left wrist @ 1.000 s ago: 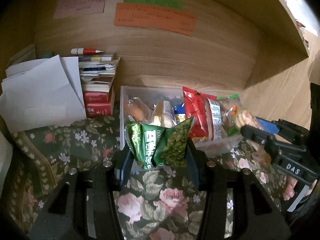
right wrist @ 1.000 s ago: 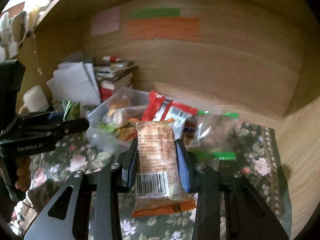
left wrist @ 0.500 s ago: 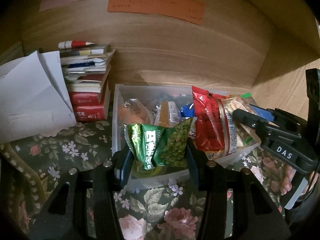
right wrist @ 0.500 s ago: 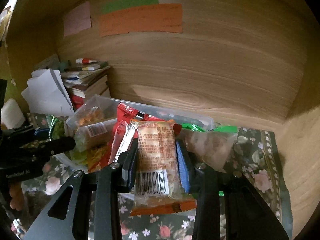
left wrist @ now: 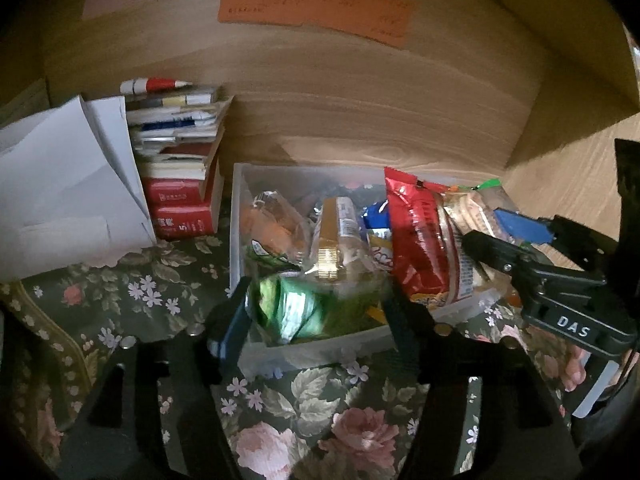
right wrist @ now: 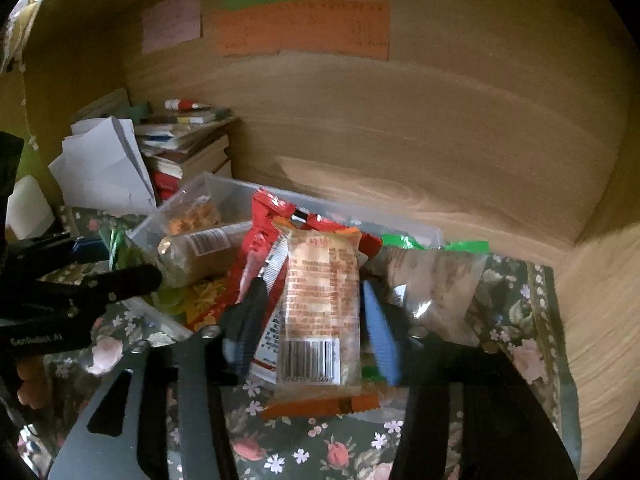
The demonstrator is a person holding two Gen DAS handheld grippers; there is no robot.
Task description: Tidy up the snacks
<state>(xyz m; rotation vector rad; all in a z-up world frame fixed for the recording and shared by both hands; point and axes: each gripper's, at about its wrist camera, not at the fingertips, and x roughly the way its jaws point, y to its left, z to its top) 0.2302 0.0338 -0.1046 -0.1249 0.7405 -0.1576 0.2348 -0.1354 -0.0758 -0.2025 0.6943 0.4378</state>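
A clear plastic bin (left wrist: 320,346) full of snack packs stands on the floral cloth; it also shows in the right wrist view (right wrist: 224,188). My left gripper (left wrist: 318,312) has opened wide, and the green pea bag (left wrist: 304,312) lies blurred between its fingers in the bin's front. My right gripper (right wrist: 314,320) has its jaws spread beside an orange-edged wrapped cake pack (right wrist: 320,304), which stands upright over the bin's near edge; a gap shows on both sides. A red snack bag (left wrist: 416,240) stands in the bin.
A stack of books (left wrist: 180,172) with a red-and-white marker on top and white papers (left wrist: 68,188) stand left of the bin. The wooden back wall (left wrist: 360,100) carries coloured notes. A clear bag with a green strip (right wrist: 432,276) lies at the bin's right.
Both grippers moved forward over the bin. The left jaws opened and the green pea bag dropped into the bin's front. The right jaws widened around the cake pack.
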